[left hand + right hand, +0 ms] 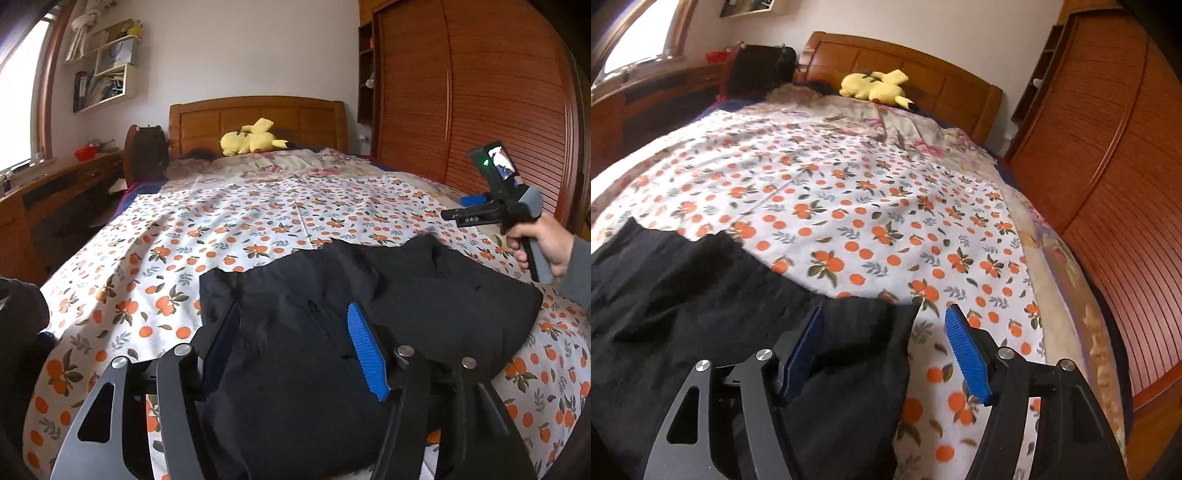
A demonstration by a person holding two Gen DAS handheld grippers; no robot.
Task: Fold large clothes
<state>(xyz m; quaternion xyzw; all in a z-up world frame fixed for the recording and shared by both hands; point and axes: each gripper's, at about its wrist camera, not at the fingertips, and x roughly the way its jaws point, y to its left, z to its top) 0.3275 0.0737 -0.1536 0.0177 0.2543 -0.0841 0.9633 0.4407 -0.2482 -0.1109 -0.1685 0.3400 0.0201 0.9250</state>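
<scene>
Black garment point(332, 302) sits bunched in the lower centre of the left wrist view, on the orange-print sheet point(229, 221) near the bed's near edge. In the right wrist view it fills the lower left.

Left gripper point(293, 325): jaws spread wide, nothing held, hovering over mid-fabric. Right gripper point(882, 332): also released, straddling the garment's right edge, one pad over cloth, the other over sheet.

Risks, my read:
- Fabric is thick and lumpy, so a pinch may catch one layer only and the fold comes out skewed.
- Right jaws could grab sheet along with cloth and drag the bedding.
- Black on black hides edges and seams, so a wrong corner pick is likely.
</scene>
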